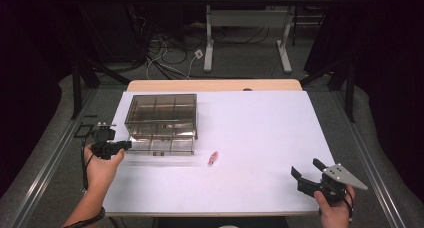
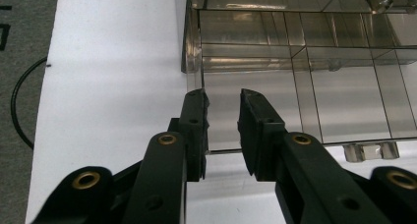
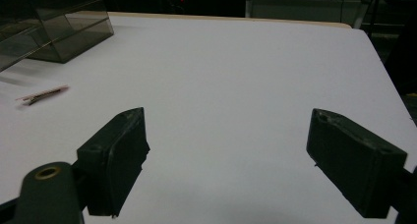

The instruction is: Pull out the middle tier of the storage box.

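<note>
A: Organizer box (image 1: 161, 122), the smoky clear plastic one with compartments, sits at the upper left of the white surface (image 1: 260, 138) in the high view, its lid or a clear tray spread flat on the near side.

B: Why is the left gripper (image 1: 125, 145) right at its lower-left corner?

A: My guess is that it works the clear flap. In the left gripper view, the left gripper (image 2: 222, 94) has its jaws a narrow gap apart, straddling the thin clear edge (image 2: 202, 81) near the box's corner. The pads don't seem to press on it, so I'd call that a loose, partly open stance with nothing held.

B: And the other one?

A: The right gripper (image 1: 306, 169) waits at the lower right of the high view, well apart from the box, jaws spread wide and empty over bare surface. It looks parked out of the way.

B: Anything else lying about?

A: A small pink clip-like object (image 1: 213, 158) lies near the middle, just right of the box's flap. I can't tell exactly what it is.
</note>
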Motion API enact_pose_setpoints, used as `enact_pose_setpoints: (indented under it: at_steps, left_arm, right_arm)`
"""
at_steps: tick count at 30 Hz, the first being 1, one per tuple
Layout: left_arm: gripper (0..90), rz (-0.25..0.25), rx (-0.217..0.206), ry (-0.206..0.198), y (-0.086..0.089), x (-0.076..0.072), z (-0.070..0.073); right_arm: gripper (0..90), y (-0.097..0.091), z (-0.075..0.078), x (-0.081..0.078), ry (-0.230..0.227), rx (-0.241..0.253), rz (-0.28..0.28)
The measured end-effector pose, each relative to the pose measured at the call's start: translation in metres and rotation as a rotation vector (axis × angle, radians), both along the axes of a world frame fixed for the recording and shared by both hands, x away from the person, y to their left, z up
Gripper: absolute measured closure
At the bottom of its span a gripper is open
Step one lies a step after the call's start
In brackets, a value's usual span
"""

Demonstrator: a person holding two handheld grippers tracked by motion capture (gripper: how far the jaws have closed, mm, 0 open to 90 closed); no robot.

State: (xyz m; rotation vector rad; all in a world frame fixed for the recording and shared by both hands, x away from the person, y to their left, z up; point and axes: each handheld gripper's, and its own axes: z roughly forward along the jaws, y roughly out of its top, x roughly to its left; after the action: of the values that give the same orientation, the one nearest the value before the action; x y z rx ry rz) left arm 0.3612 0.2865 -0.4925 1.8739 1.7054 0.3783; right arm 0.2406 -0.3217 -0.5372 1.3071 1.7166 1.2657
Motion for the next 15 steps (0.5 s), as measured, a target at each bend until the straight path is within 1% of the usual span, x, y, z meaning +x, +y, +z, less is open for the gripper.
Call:
enact_pose_setpoints:
  at_steps: [1, 6, 8, 9, 10, 12, 15]
  left_arm:
    - [71.3, 0.002, -0.007, -0.005, 0.0002, -0.0002, -0.0004]
    - [69.4, 0.007, -0.021, -0.014, 0.0004, -0.0023, 0.0009]
    - [68.0, 0.023, -0.025, -0.033, 0.0002, -0.0036, 0.0022]
    - [67.1, 0.014, -0.024, -0.027, 0.0011, -0.0043, 0.004]
    - [65.3, 0.023, -0.026, -0.046, 0.0005, -0.0048, 0.0038]
    - [65.2, 0.016, -0.017, -0.058, 0.0015, -0.0061, 0.0052]
    - [62.4, 0.018, -0.009, -0.08, 0.0041, -0.0075, 0.0067]
  right_arm:
    - [14.9, 0.0004, -0.0001, 0.0003, -0.01, 0.002, 0.003]
    - [14.9, 0.001, 0.0006, -0.0001, -0.008, -0.007, 0.009]
    - [14.9, 0.0012, 0.0005, -0.0006, -0.002, -0.007, 0.008]
    - [14.9, 0.0014, 0.0001, -0.0003, -0.008, -0.009, 0.011]
    - [14.9, 0.0015, 0.0004, -0.0008, -0.011, -0.013, 0.013]
    - [14.9, 0.0016, 0.001, -0.0016, -0.007, -0.016, 0.007]
    - [14.9, 0.0011, 0.0011, -0.0019, -0.017, -0.016, 0.011]
